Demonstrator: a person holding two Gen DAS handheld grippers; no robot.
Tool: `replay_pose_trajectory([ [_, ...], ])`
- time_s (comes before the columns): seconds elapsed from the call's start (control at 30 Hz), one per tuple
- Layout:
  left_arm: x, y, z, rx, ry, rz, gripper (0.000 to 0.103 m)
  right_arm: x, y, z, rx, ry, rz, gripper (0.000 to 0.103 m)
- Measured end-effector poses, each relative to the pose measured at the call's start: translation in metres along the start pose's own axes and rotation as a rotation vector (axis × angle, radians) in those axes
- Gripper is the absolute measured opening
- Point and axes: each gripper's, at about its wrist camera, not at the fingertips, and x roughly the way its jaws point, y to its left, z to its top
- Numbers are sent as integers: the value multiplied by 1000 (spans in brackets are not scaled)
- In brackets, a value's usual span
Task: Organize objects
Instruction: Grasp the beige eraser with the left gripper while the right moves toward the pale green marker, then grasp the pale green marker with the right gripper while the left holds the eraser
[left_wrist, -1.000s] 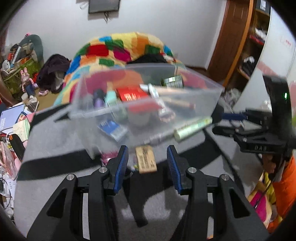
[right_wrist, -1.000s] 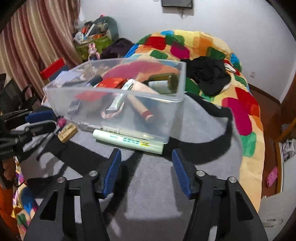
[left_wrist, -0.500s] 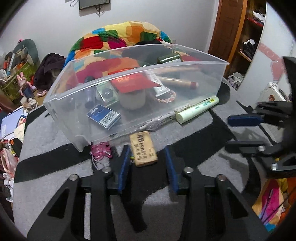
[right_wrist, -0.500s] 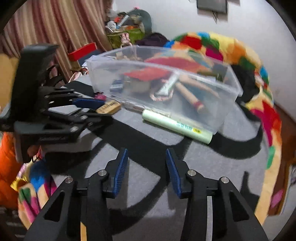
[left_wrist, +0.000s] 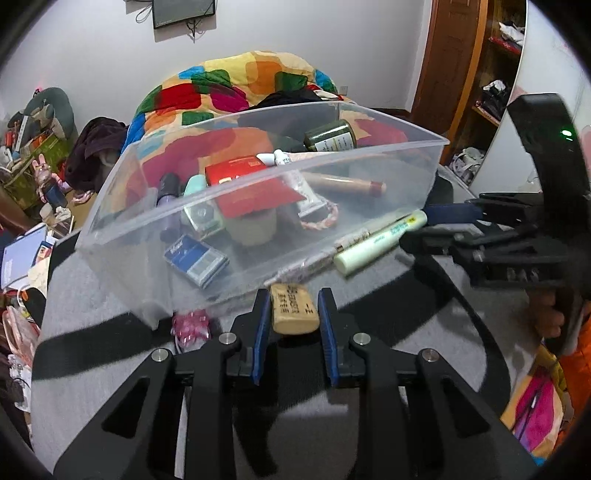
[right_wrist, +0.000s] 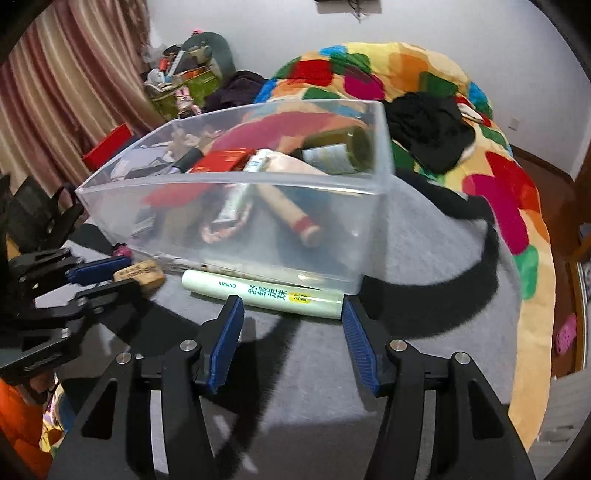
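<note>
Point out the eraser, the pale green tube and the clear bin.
eraser (left_wrist: 293, 308), left wrist view, printed top face
pale green tube (right_wrist: 258, 291), right wrist view, mid-body lettering
clear bin (right_wrist: 229, 177), right wrist view, near rim

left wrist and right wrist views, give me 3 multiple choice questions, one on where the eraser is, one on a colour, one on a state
1. Where is the tan eraser?
A. inside the clear bin
B. on the grey cover in front of the clear bin, between the left gripper's pads
C. on the colourful quilt

2. What colour is the long tube lying in front of the clear bin?
A. pale green
B. bright red
C. black

3. How does the right gripper stand?
A. shut on the eraser
B. clamped on the bin's rim
C. jaws apart, holding nothing

Answers:
1 B: the left gripper has its blue pads against the eraser's sides, outside the bin.
2 A: the right wrist view shows its pale green body.
3 C: its jaws are opening, and the tube lies just beyond the tips.
</note>
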Motion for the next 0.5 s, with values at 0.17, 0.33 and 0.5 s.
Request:
replay_pose_trajectory([
  [0.17, 3, 2, -5, -12, 24, -26, 26, -1, 18, -10, -72, 32, 87, 54],
  [0.33, -4, 7, -18, -7, 20, -25, 26, -10, 35, -29, -179, 56, 160, 54],
  [0.5, -14, 11, -35, -7, 31, -53, 26, -20, 34, -35, -217, 45, 134, 54],
])
